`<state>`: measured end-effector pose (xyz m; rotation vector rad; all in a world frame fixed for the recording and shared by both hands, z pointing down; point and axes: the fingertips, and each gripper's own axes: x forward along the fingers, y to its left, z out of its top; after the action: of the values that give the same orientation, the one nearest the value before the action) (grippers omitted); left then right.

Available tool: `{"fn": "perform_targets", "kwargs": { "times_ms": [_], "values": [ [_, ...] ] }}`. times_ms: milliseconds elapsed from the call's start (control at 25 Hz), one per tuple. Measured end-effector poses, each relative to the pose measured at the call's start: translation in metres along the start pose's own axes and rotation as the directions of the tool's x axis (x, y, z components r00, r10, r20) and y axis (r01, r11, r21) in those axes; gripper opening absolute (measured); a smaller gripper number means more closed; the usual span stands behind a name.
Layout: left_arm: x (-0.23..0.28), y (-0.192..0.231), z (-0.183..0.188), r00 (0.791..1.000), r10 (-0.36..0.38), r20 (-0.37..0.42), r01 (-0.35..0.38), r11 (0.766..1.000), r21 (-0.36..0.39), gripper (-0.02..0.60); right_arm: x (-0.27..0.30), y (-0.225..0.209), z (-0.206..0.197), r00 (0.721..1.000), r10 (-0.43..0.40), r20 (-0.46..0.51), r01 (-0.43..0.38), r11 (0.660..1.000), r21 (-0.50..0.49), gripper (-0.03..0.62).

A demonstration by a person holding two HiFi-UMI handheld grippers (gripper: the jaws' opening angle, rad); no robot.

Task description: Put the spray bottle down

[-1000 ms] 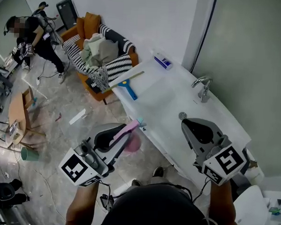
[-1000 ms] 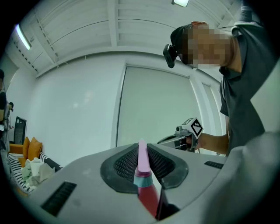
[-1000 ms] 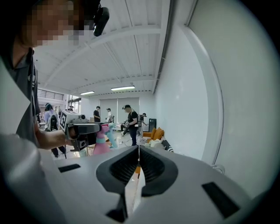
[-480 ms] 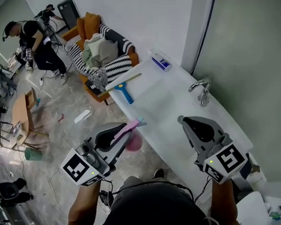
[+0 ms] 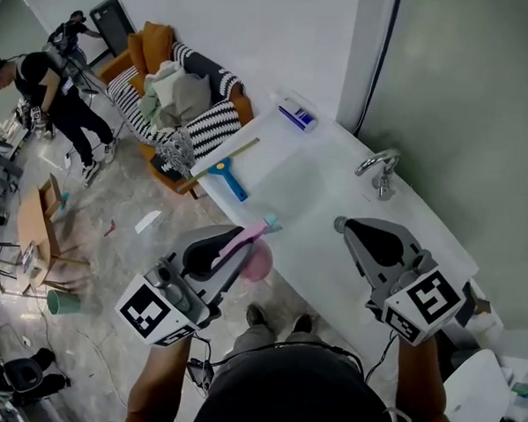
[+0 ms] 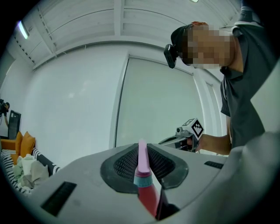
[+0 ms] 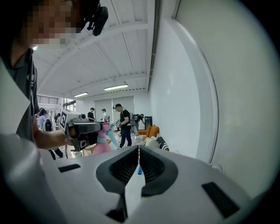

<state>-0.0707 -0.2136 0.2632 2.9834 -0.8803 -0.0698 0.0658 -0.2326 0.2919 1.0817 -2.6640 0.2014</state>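
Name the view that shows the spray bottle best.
Head view: the bottle shows its pink head and round body. Left gripper view gives only its top and neck, edge-on between the jaws. Right gripper view shows it small and far.

Bright even light fr ceiling strips (image 7: 116,87); gripper views fisheye-warped (dark corners).
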Motion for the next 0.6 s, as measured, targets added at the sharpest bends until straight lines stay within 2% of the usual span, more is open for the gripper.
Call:
{"fn": "perform_targets", "kwargs": {
  "times_ms": [240,600],
  "values": [
    [-0.003,0.029,0.003,0.999,-0.054,0.002,0.054,0.999,0.003,0.061,0.020,-0.006,0.010,0.997,-0.071,0.008,0.071,0.997,0.007,0.011],
    [-0.018,0.081,0.002,0.993,-0.117,0.026,0.118,0.993,-0.016,0.061,0.068,0.006,0.018,0.992,-0.129,-0.014,0.129,0.992,0.011,0.011]
  ]
}}
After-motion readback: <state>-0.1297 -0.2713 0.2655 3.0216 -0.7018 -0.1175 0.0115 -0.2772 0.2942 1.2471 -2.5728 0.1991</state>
